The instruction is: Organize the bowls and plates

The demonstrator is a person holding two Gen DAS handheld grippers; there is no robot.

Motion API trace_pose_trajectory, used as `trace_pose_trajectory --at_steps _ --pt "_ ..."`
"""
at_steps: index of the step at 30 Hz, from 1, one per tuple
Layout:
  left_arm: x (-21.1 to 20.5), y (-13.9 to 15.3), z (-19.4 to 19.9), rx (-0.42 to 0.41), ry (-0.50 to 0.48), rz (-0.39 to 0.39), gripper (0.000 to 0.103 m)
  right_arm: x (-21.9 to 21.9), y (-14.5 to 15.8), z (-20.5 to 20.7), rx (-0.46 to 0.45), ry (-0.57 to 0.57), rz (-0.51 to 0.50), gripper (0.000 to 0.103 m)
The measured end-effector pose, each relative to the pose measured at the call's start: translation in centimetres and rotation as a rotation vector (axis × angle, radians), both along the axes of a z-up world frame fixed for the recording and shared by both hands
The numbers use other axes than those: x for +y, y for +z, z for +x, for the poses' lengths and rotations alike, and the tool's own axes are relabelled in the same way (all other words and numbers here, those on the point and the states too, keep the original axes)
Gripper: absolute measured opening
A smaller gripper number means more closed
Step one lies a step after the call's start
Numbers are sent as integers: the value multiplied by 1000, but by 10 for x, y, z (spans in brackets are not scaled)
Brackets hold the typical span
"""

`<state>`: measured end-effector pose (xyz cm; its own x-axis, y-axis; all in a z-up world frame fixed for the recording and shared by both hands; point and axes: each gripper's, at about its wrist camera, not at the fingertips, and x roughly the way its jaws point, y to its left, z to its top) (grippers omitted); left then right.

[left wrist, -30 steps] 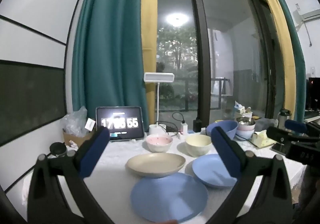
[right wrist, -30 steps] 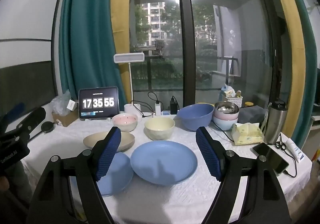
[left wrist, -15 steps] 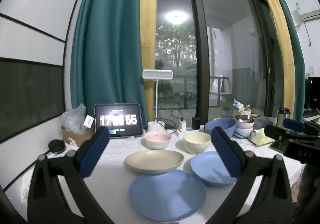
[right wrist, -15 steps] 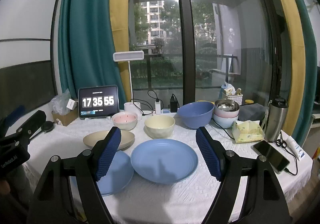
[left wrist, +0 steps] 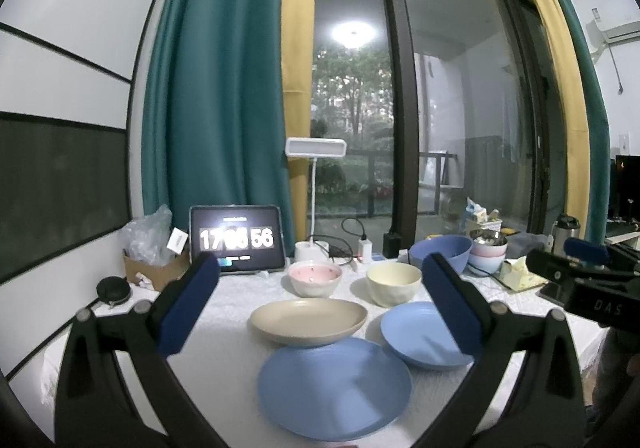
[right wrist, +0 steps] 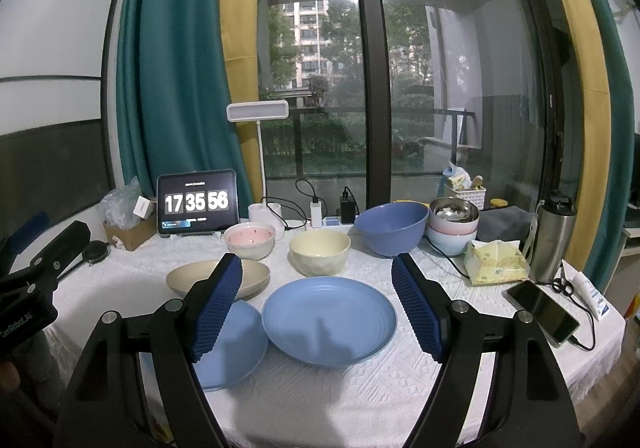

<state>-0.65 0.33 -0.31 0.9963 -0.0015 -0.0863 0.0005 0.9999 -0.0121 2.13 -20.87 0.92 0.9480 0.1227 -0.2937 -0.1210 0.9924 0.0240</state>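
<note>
Both grippers hung above the near edge of the bench [right wrist: 360, 388], holding nothing: the left gripper [left wrist: 320, 304] had its jaws spread wide, and the right gripper [right wrist: 316, 304] likewise. Three plates lay at the front: two blue plates [right wrist: 330, 322] [right wrist: 230, 344] and one beige plate [right wrist: 218, 280], close together. Behind them stood three single bowls, a pink bowl [right wrist: 250, 240], a cream bowl [right wrist: 320, 252] and a large blue bowl [right wrist: 390, 228], with one stack of bowls [right wrist: 452, 228] beside the latter.

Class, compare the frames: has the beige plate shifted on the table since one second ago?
No. In the right wrist view the beige plate keeps its spot just in front of the pink bowl; only the camera drifts slightly.
</note>
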Motion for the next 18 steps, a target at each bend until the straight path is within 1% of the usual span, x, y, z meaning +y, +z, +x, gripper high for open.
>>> trace_pose_trajectory --at_steps 18 --pt "1 0 -1 2 -1 -3 102 0 0 0 2 1 0 80"
